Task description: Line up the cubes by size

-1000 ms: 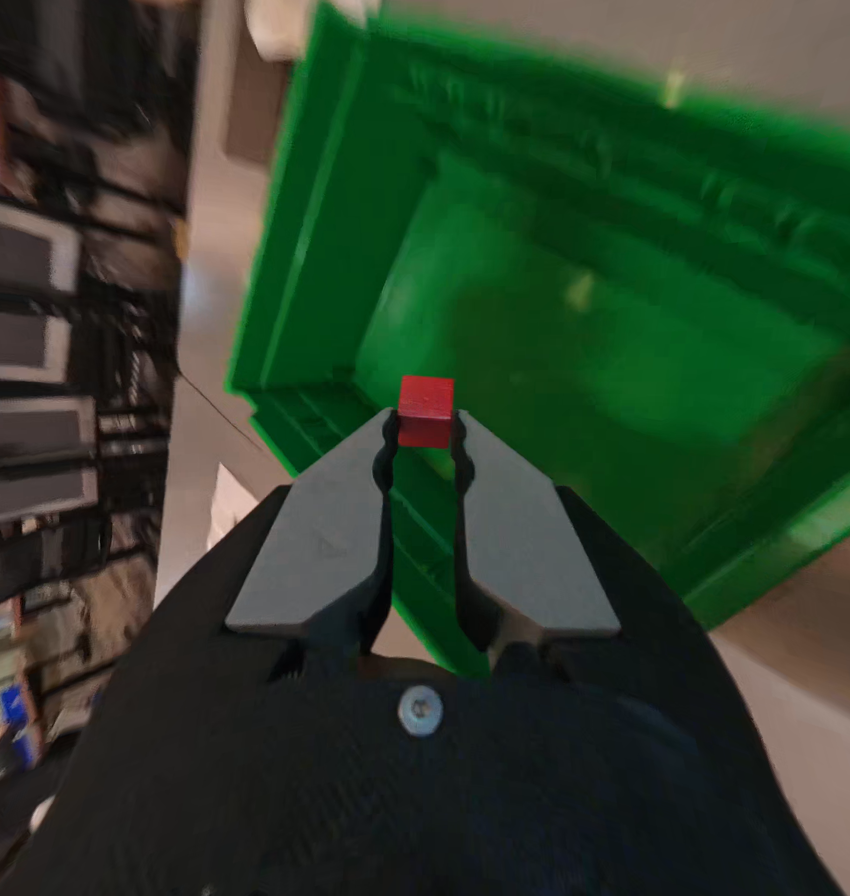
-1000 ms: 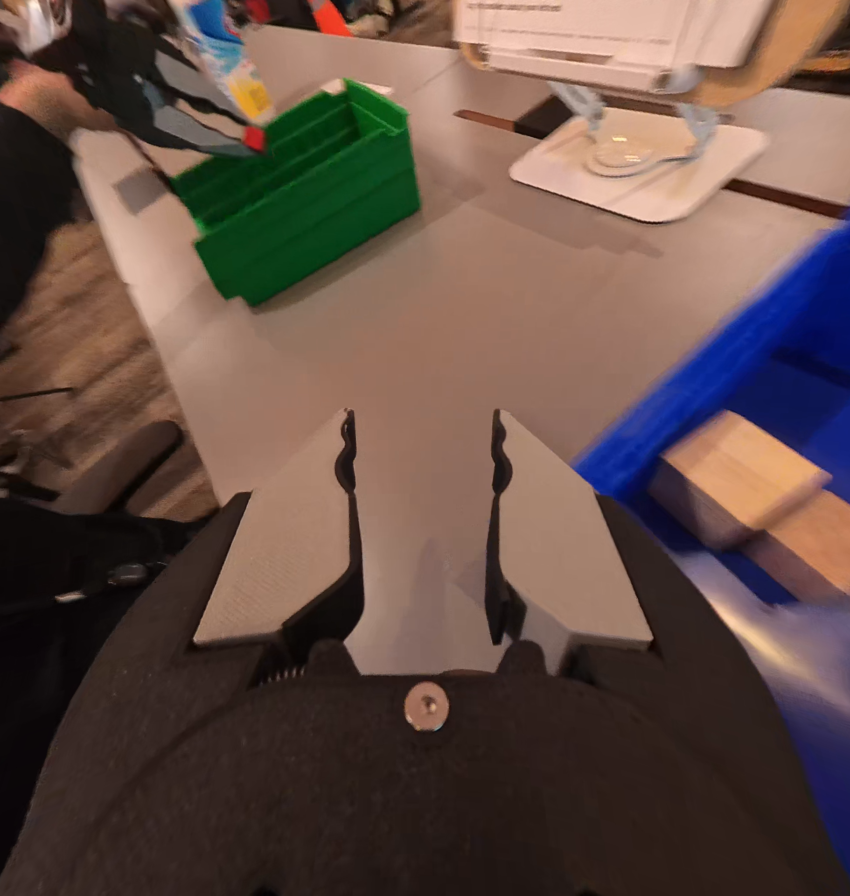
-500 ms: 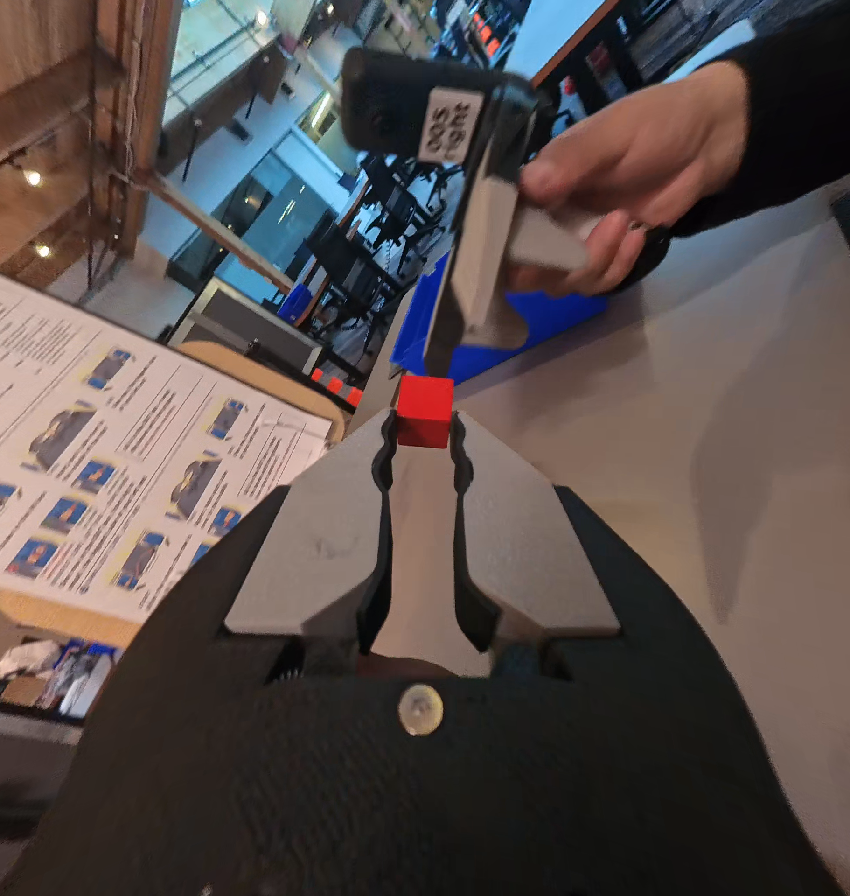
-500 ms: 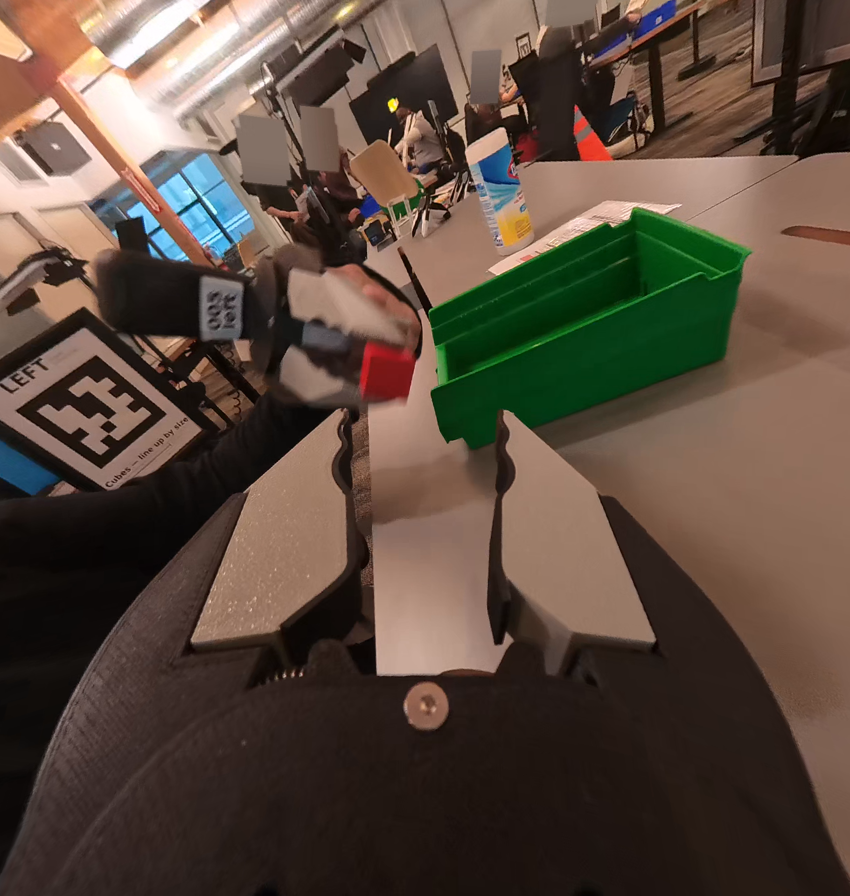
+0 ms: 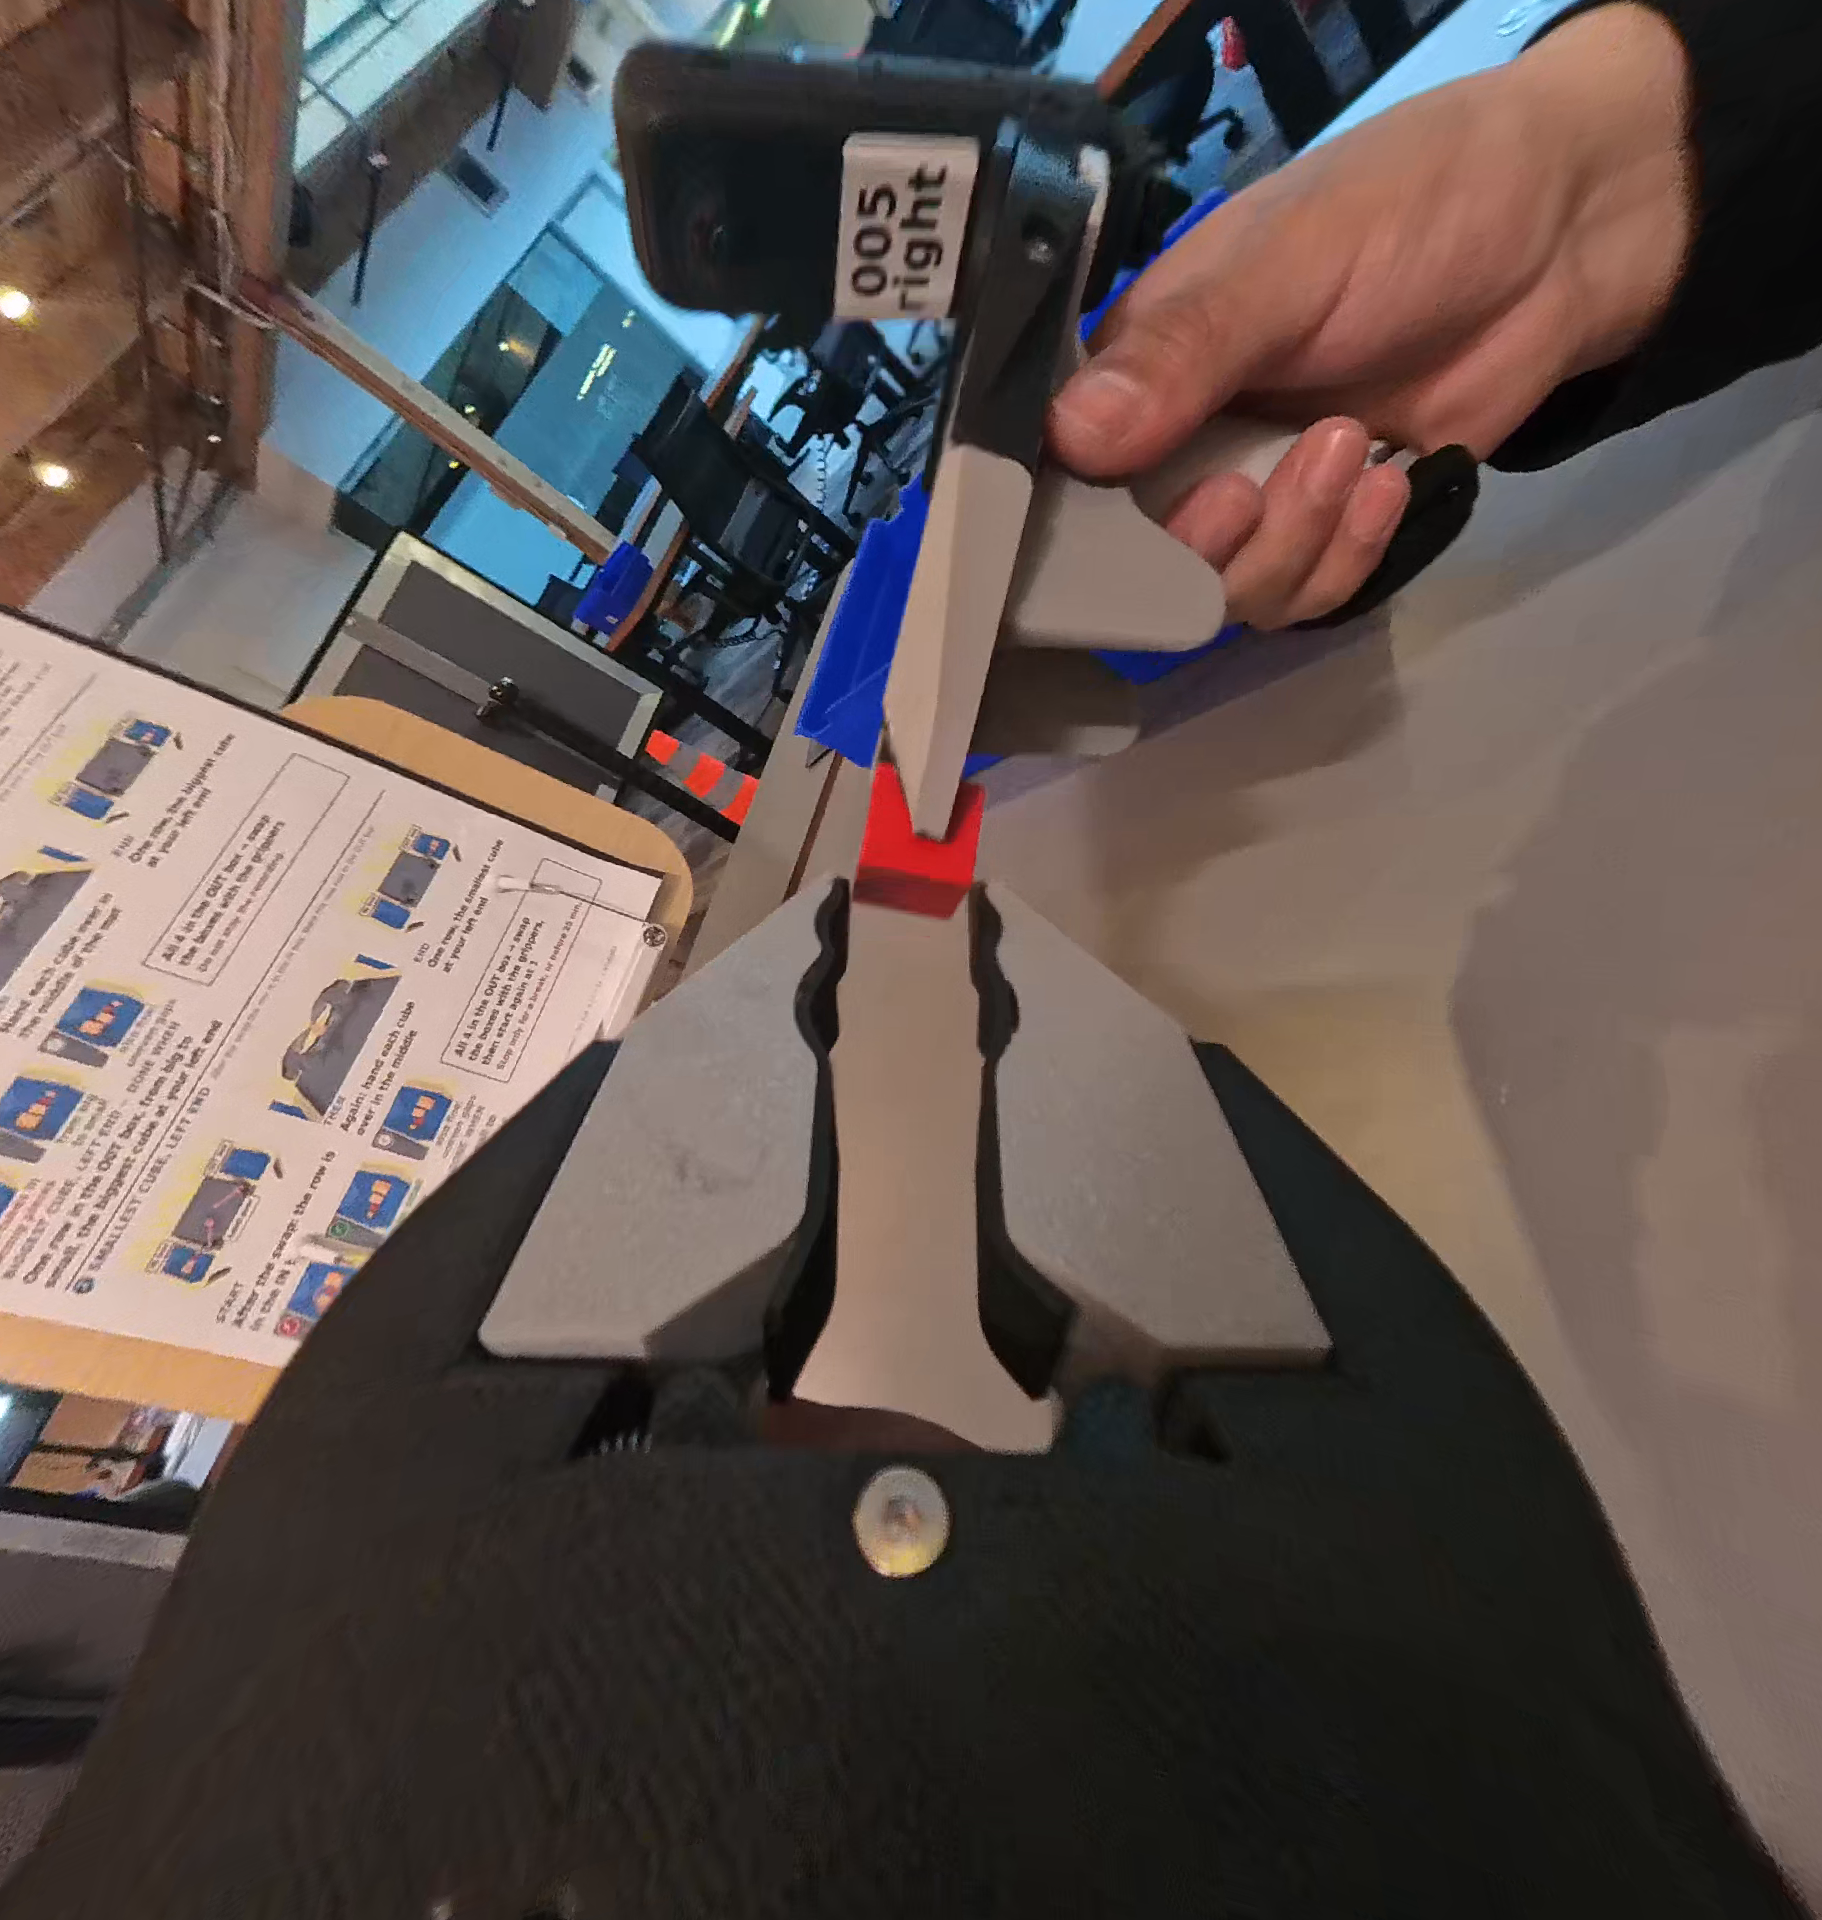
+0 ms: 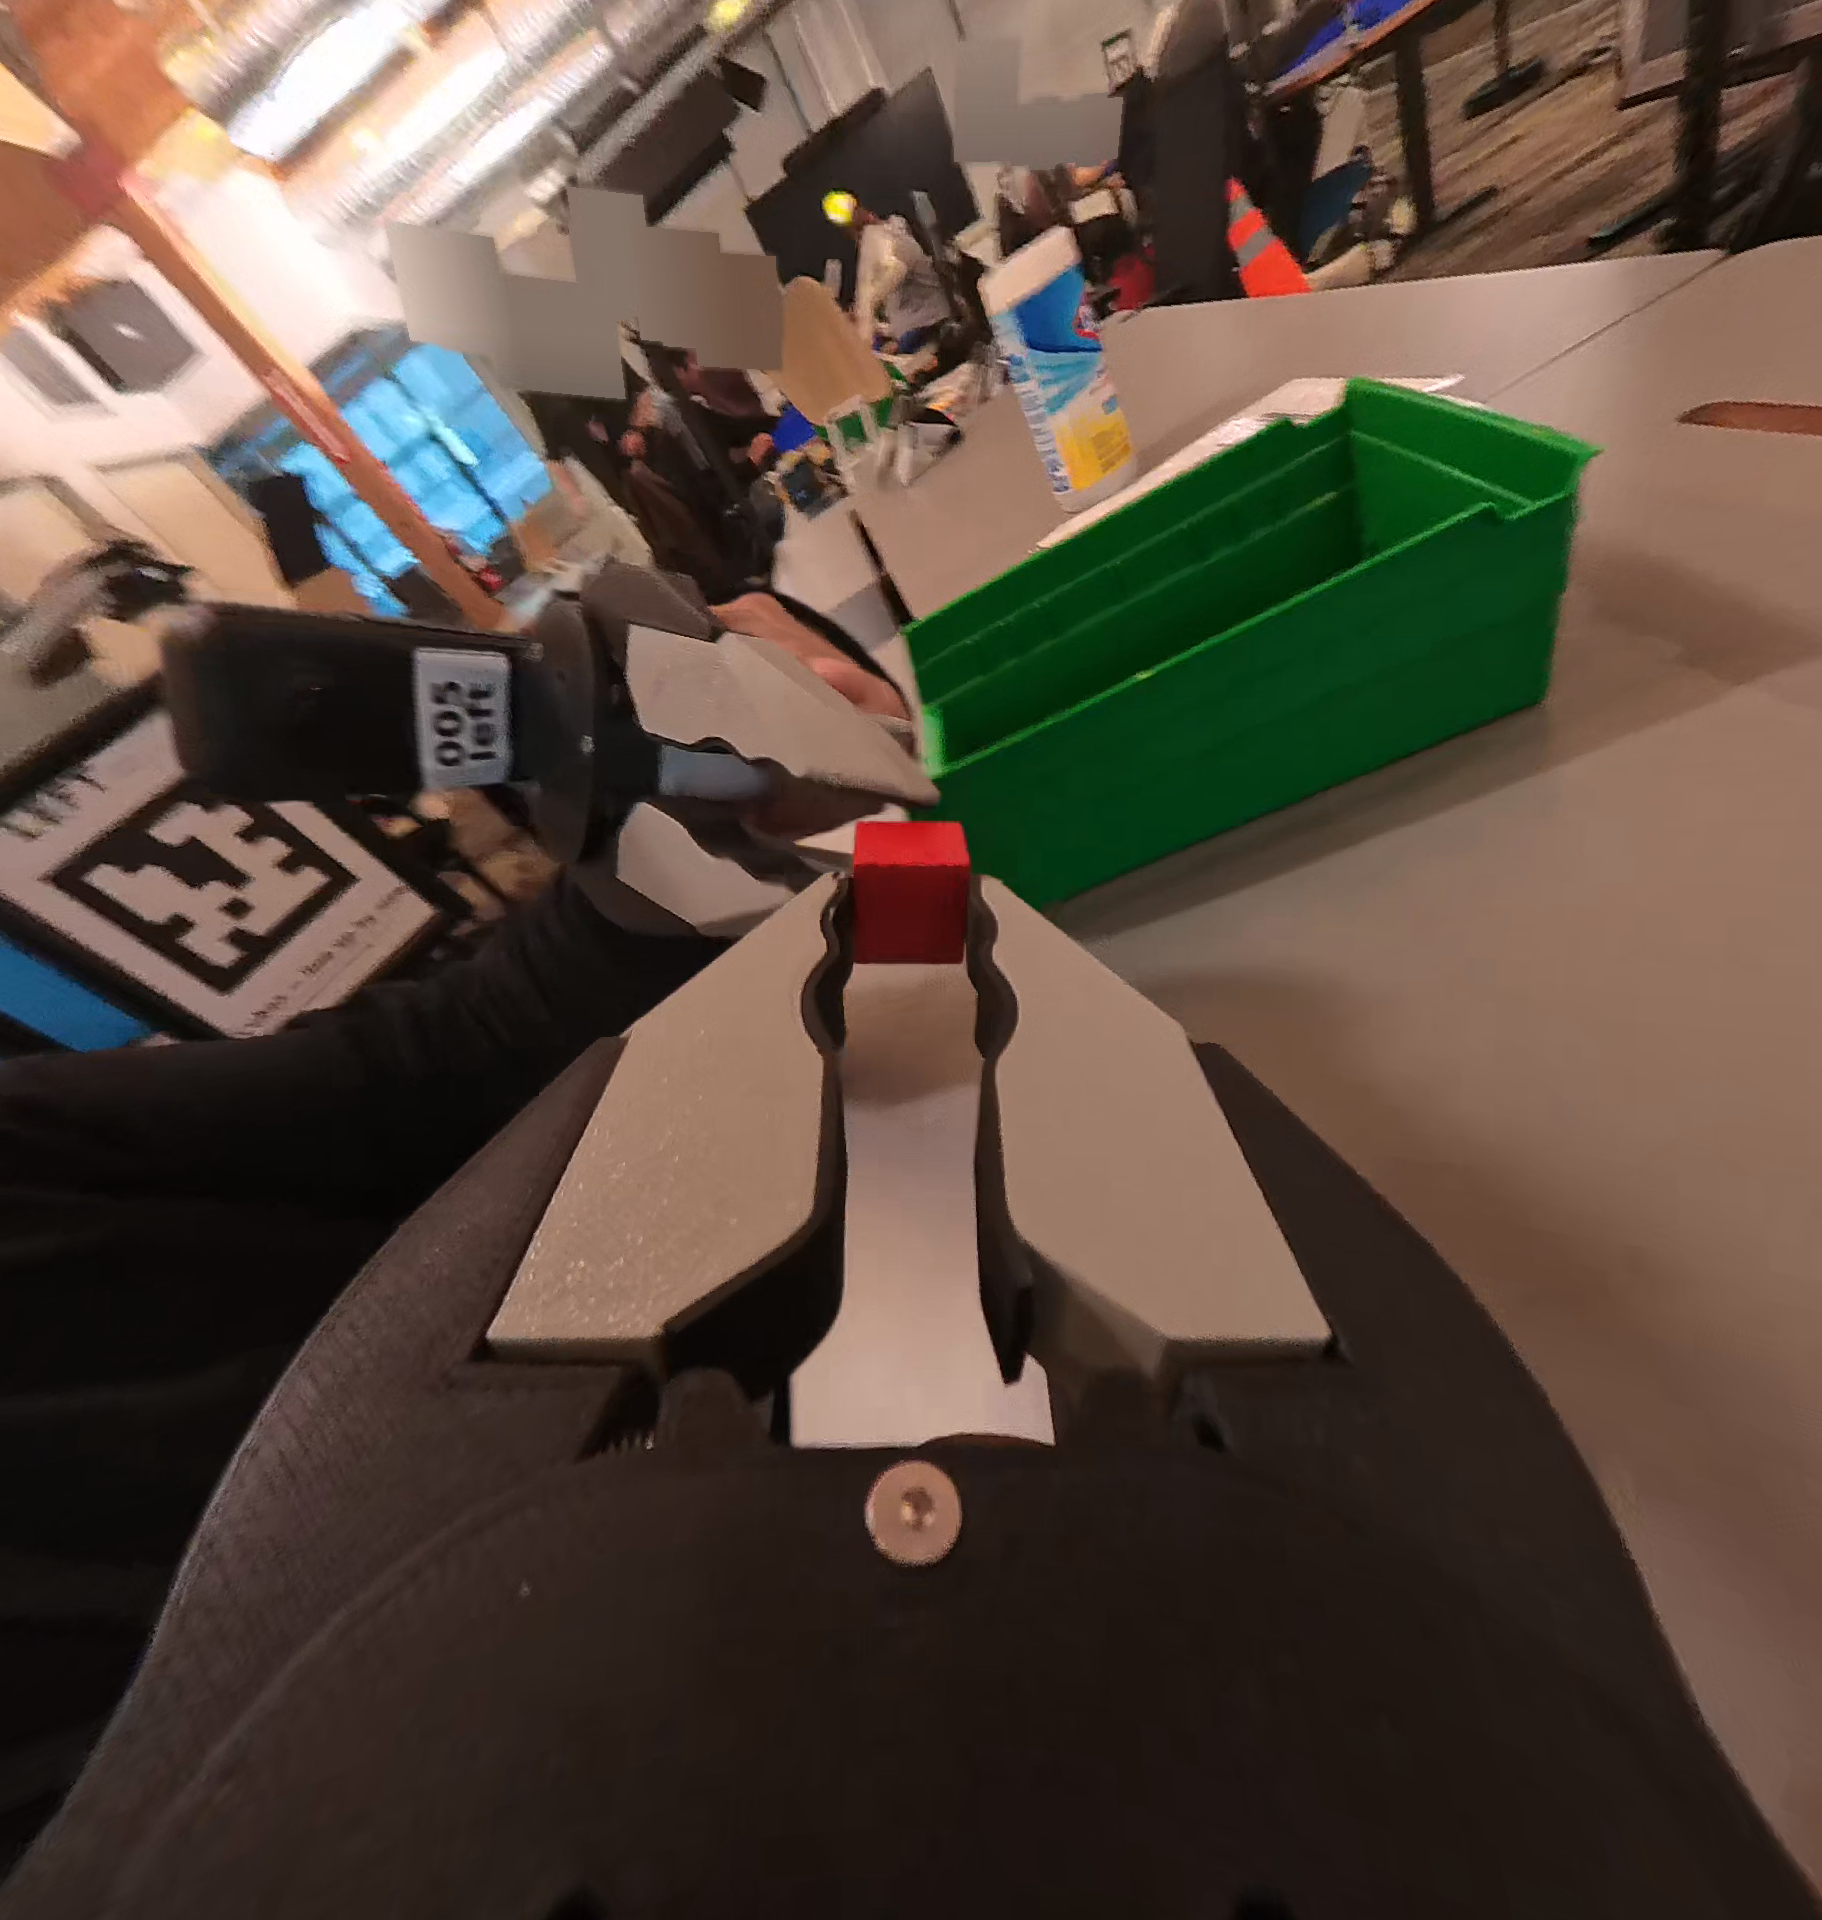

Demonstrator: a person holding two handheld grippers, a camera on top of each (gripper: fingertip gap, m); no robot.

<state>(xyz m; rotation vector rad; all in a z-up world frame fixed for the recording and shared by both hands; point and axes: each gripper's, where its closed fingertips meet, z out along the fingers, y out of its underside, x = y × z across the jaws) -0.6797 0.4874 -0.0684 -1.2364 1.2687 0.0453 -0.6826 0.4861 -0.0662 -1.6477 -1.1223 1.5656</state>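
Note:
A small red cube is held in the air over the grey table, between both grippers at once. My left gripper is shut on it, with the cube at the very tips of its fingers. My right gripper is shut on the same cube, its pads pressing on the cube's left and right sides. In the left wrist view one finger of the right gripper comes down onto the cube, held by a hand. In the right wrist view the left gripper's fingers reach the cube from the left.
A green bin stands on the table behind the cube, with a wipes canister beyond it. A blue bin lies behind the right gripper. An instruction sheet on a board and a marker board stand to the left.
My left gripper carried the red cube from over the green bin toward the right gripper. My right gripper swung away from the blue bin, met it, and closed on the cube.

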